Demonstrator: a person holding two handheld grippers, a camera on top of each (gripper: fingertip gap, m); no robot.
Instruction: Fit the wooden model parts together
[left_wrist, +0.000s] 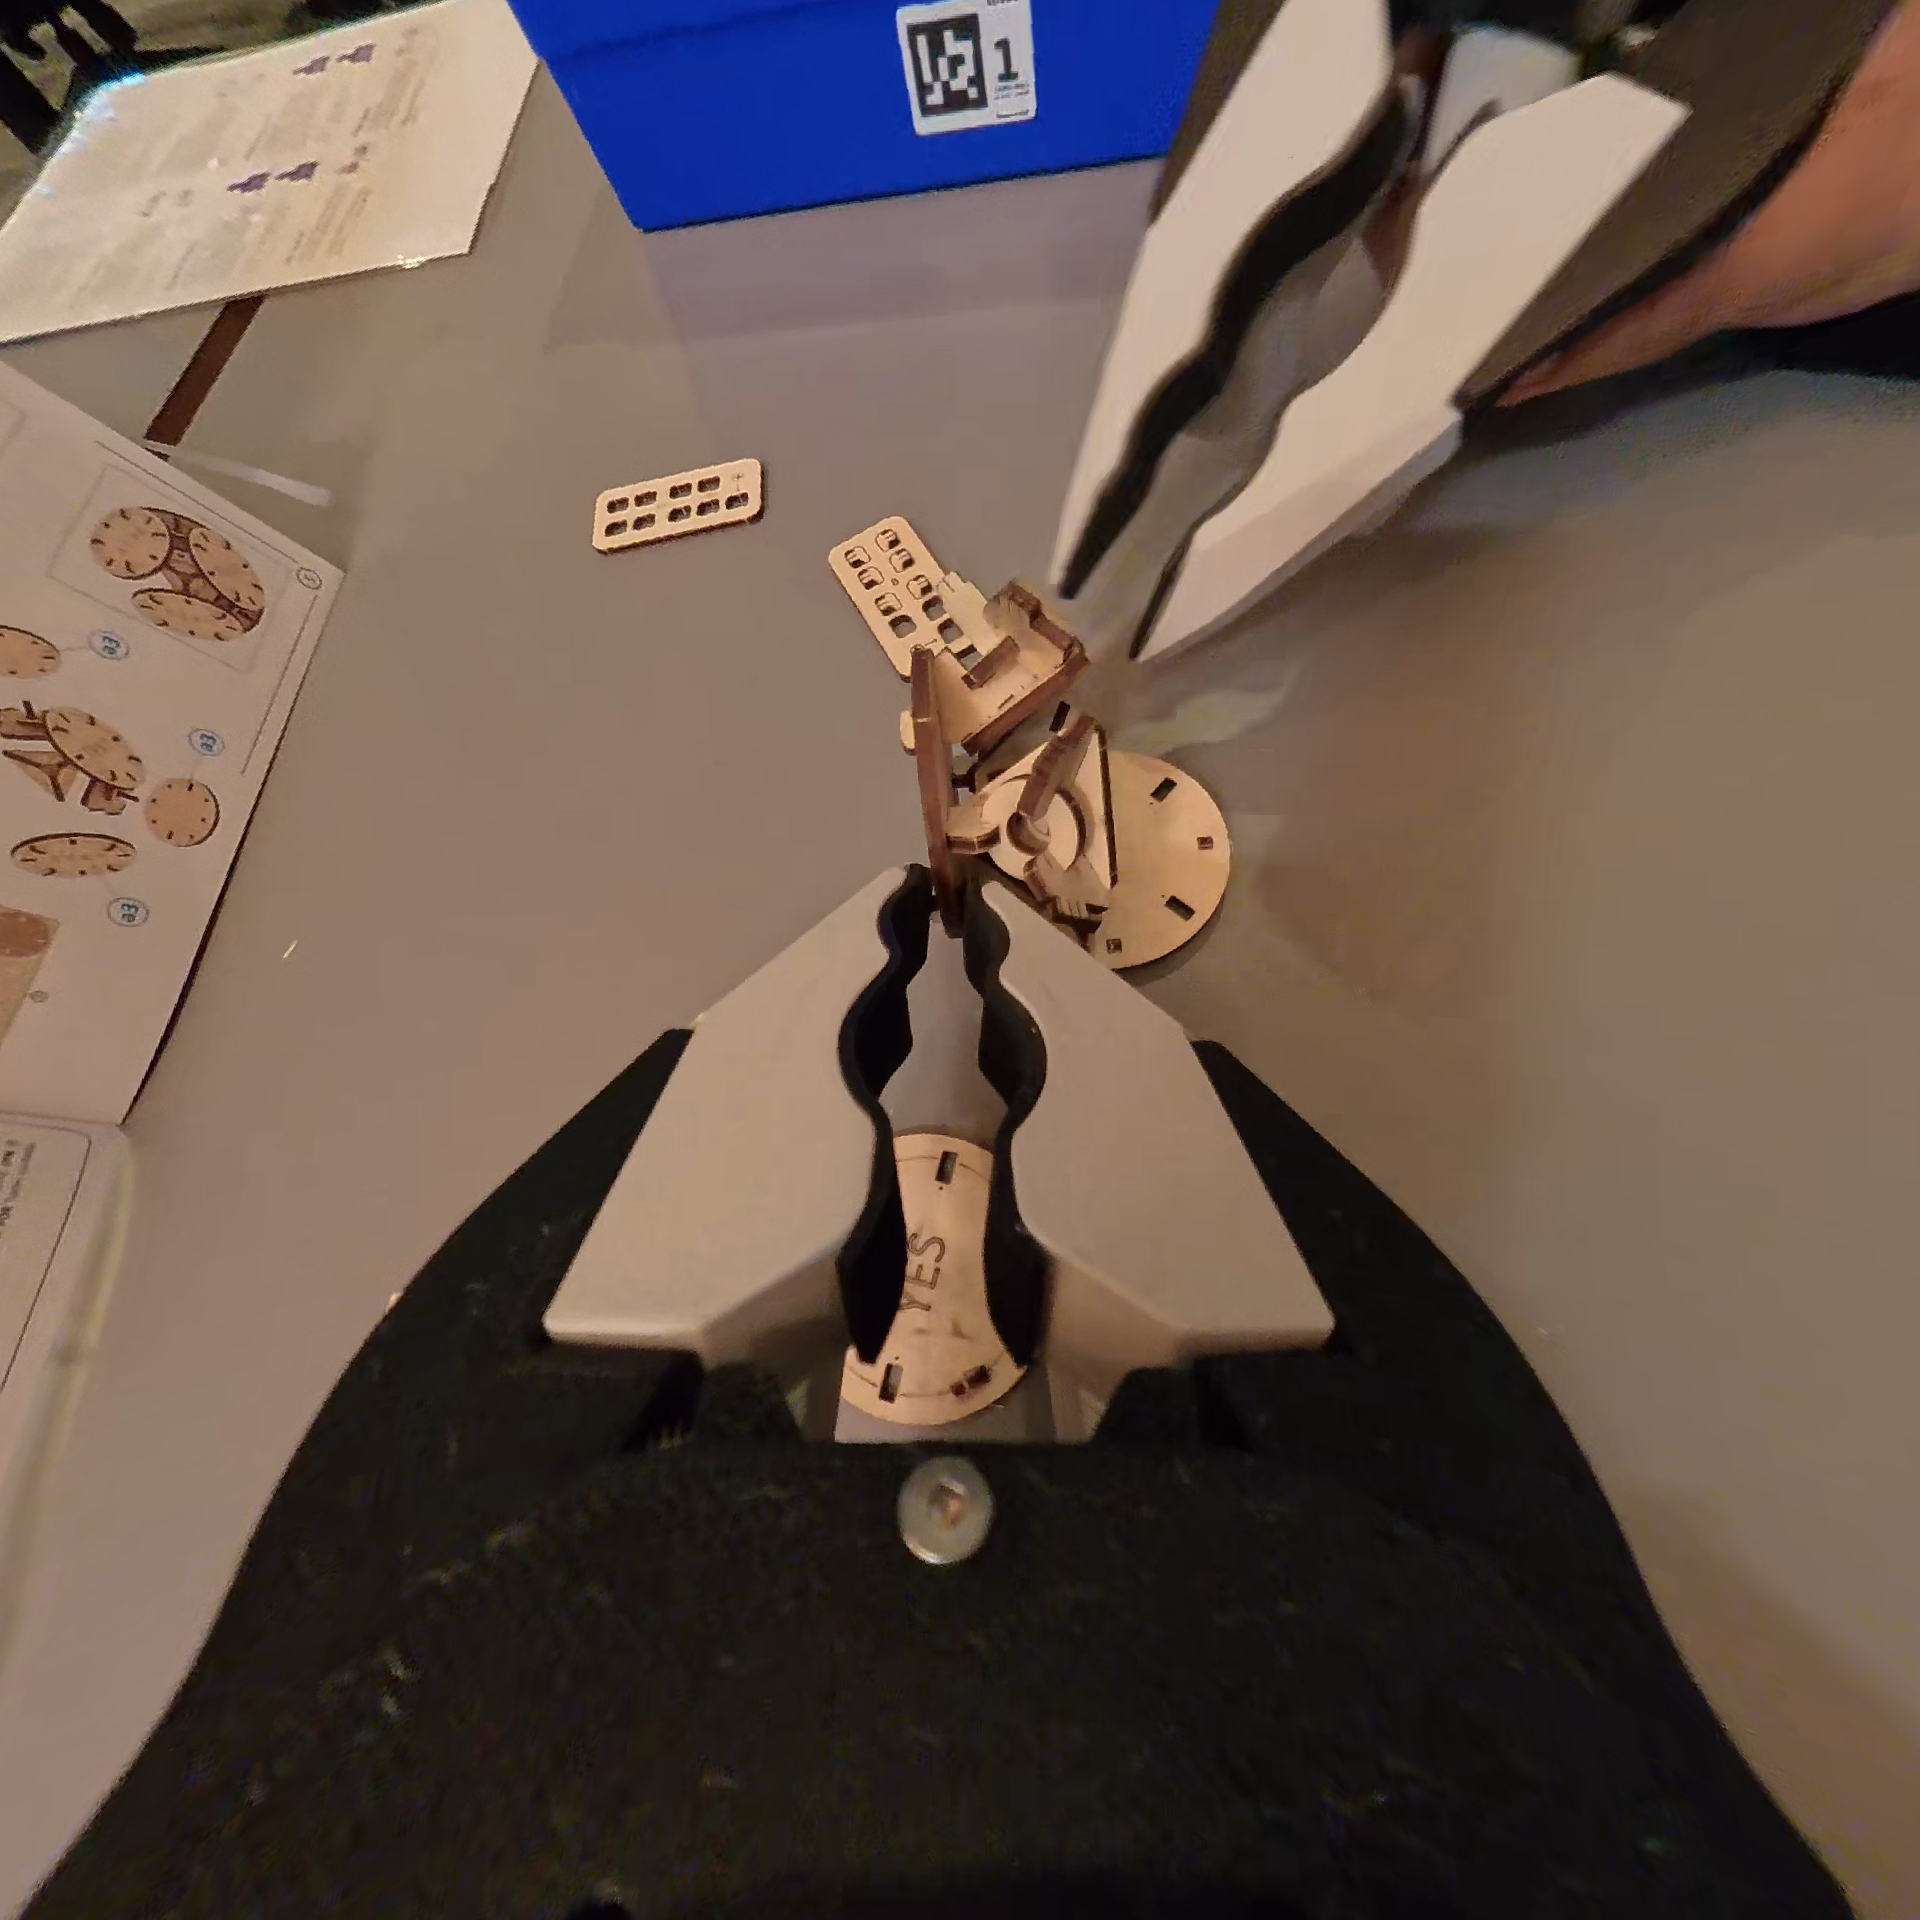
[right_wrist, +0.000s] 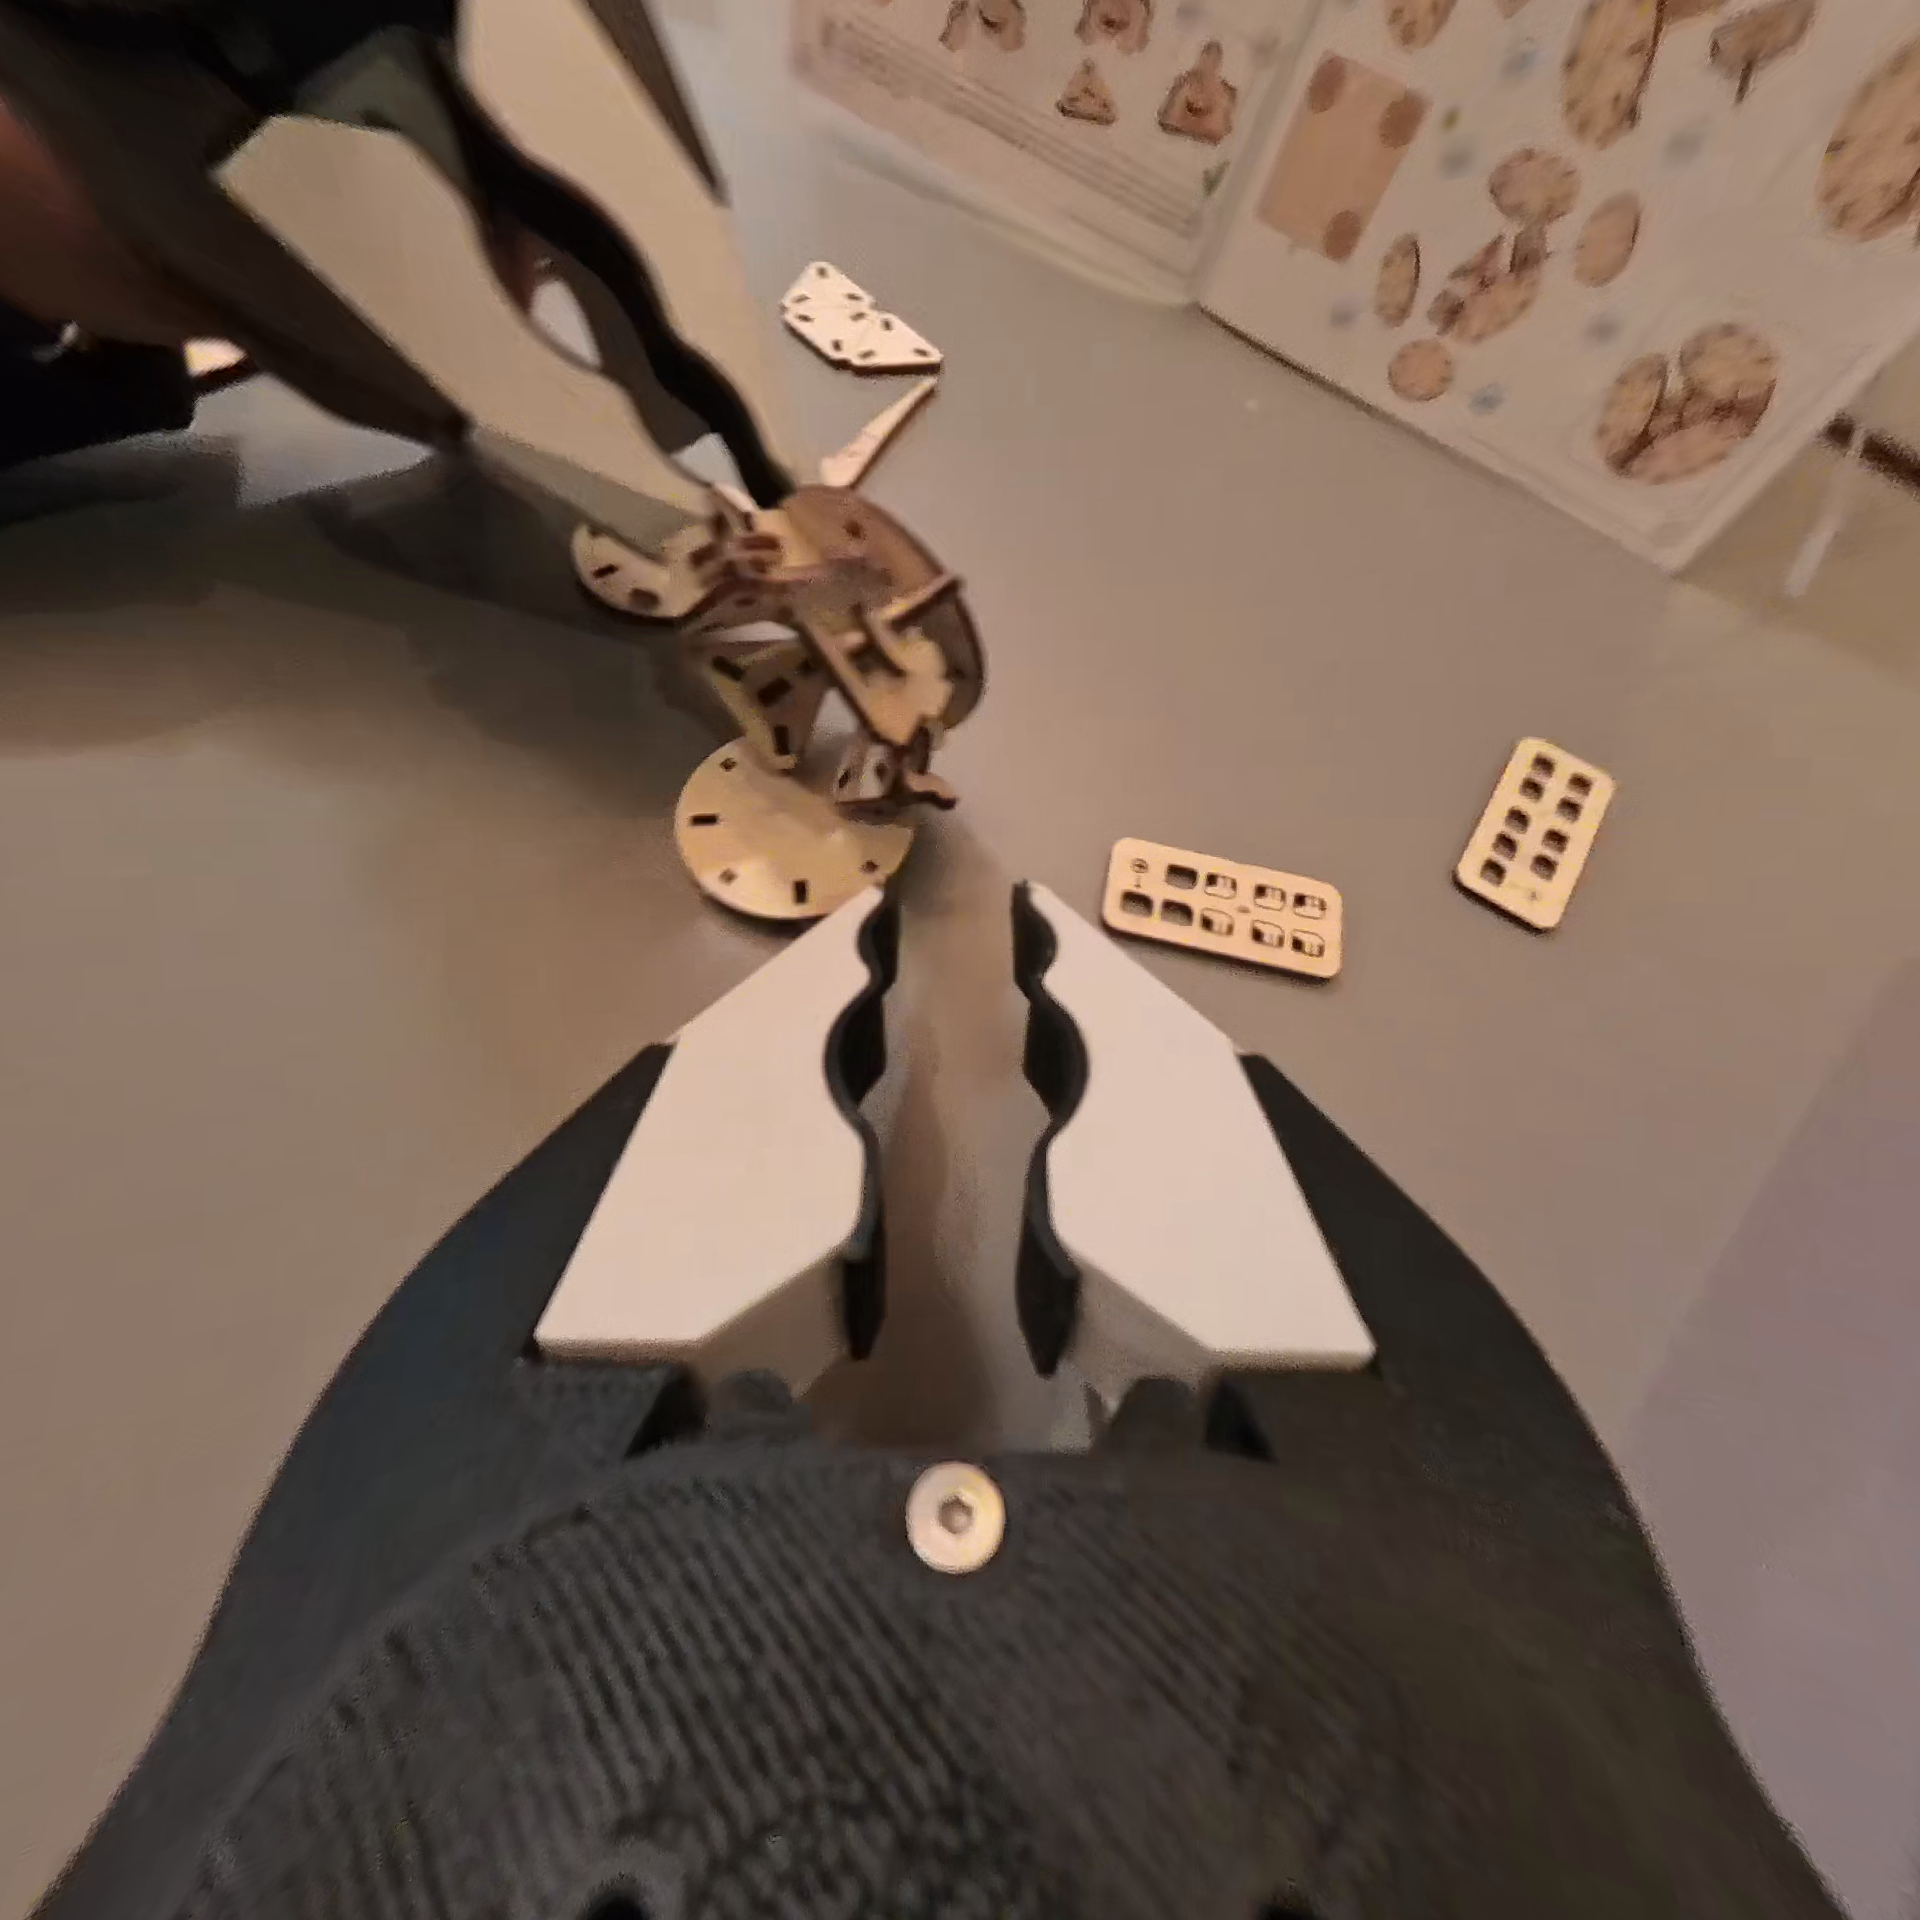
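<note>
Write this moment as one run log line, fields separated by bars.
left claw: shut on wooden model edge | right claw: open, empty | slotted cards on table

Wooden assembly (left_wrist: 997, 769): set mid-tabletop (left_wrist: 1558, 1039), one disc (left_wrist: 1164, 873) flat beneath it.
Slotted cards: one (left_wrist: 681, 504) laid left of the assembly, one (left_wrist: 894, 592) just behind it.
Box (left_wrist: 831, 94): placed at the far edge.
Instruction sheets (left_wrist: 135, 727): spread along the left edge.
Second disc (left_wrist: 935, 1278): lying under the left gripper (left_wrist: 948, 894).
</note>
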